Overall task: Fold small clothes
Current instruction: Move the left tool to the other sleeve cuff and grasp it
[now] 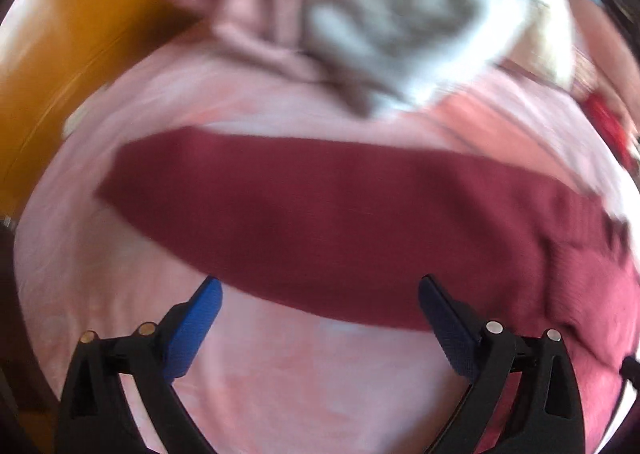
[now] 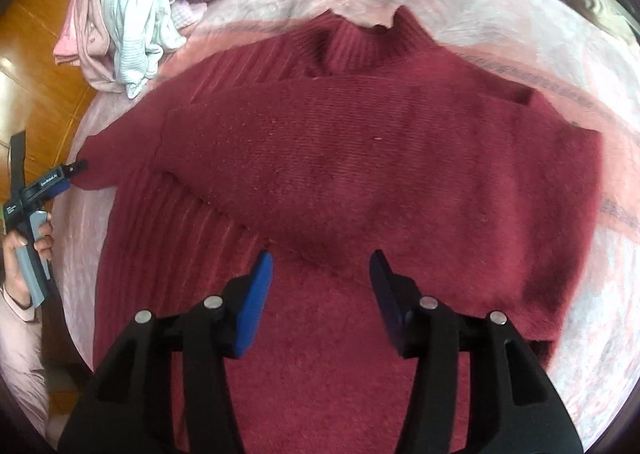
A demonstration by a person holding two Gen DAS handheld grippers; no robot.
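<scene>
Both my sets of fingers are released, nothing between them: my left gripper [image 1: 320, 318] and right gripper [image 2: 322, 294] hover over the sweater [image 2: 360, 174]. It lies flat mid-bed [image 2: 500, 14], one sleeve crossed over its chest, probably ready for the next fold.

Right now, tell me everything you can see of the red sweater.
The red sweater is a dark red fuzzy knit with a ribbed high collar. It lies flat on the pink blanket, one sleeve folded across the chest. Both grippers hover over it with jaws apart and nothing between them; neither visibly touches it.
</scene>
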